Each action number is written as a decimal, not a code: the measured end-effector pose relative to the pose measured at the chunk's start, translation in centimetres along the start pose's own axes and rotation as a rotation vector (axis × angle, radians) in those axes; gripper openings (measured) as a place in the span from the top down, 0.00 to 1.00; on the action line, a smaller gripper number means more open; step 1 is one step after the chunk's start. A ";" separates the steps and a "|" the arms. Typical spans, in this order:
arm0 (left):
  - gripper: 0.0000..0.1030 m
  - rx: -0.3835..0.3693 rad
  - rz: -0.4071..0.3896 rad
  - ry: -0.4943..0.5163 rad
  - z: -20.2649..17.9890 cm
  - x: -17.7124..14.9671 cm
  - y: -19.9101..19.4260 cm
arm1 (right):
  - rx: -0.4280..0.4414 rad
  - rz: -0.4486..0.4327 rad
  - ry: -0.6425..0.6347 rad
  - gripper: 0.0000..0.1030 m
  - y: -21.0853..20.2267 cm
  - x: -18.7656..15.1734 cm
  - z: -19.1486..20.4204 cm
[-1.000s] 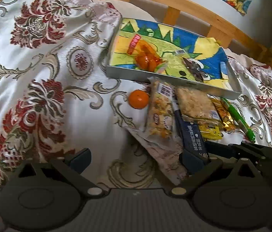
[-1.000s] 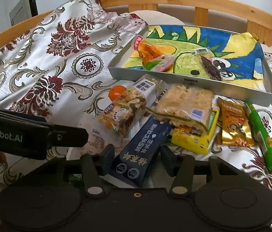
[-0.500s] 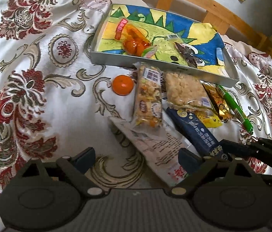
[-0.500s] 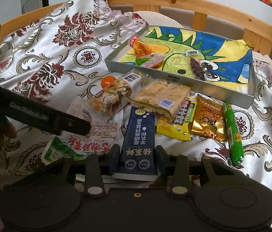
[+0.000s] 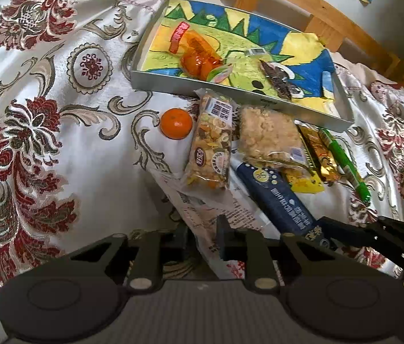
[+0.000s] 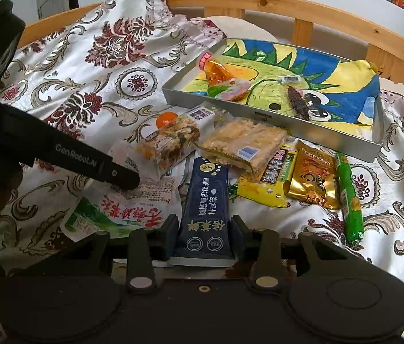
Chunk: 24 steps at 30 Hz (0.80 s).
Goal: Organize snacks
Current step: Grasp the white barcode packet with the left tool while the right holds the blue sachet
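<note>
Snacks lie in a pile on the patterned bedspread in front of a grey tray [image 5: 173,84] [image 6: 273,120] lined with a dinosaur drawing. My left gripper [image 5: 202,239] is shut on the edge of a white printed snack bag [image 5: 216,212] [image 6: 133,200]. My right gripper [image 6: 205,236] is shut on a dark blue packet [image 6: 207,200] [image 5: 276,197]. A nut bar [image 5: 212,146], a rice cracker pack [image 5: 271,137], a tangerine [image 5: 176,123], yellow and gold packets [image 6: 311,177] and a green sausage [image 6: 348,195] lie in the pile. An orange candy bag [image 5: 196,51] and a dark snack [image 5: 276,78] lie in the tray.
A wooden bed rail [image 6: 288,8] runs behind the tray. The bedspread [image 5: 44,114] spreads out to the left. The left gripper's body [image 6: 58,152] crosses the left of the right wrist view.
My left gripper has closed from wide open onto the white bag. My right gripper has pulled back a little with the blue packet.
</note>
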<state>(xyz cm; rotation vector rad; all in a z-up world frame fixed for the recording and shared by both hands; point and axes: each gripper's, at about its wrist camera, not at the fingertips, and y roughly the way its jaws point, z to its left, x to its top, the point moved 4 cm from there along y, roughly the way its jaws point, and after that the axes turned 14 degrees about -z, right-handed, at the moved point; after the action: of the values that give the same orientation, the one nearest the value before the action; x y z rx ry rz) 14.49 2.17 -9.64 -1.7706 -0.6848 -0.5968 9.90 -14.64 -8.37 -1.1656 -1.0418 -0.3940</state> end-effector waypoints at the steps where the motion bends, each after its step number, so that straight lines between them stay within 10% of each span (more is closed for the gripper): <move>1: 0.82 -0.009 0.002 -0.002 0.2 0.0 -0.2 | 0.000 0.007 0.004 0.60 0.0 0.0 0.0; 14: 0.79 -0.098 0.141 0.176 3.3 0.4 -2.6 | 0.046 0.089 0.031 0.58 -2.2 -0.3 0.9; 19: 0.40 -0.052 0.134 0.221 2.4 0.6 -2.6 | 0.024 0.068 0.049 0.49 -1.8 0.4 0.8; 24: 0.23 -0.012 0.134 0.237 0.4 0.3 -2.1 | 0.006 0.061 0.020 0.46 -0.6 0.8 1.0</move>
<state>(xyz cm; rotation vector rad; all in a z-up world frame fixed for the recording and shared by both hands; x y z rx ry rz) 13.21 3.12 -8.17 -1.7076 -0.3972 -0.7060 9.44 -13.81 -7.37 -1.1831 -0.9868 -0.3540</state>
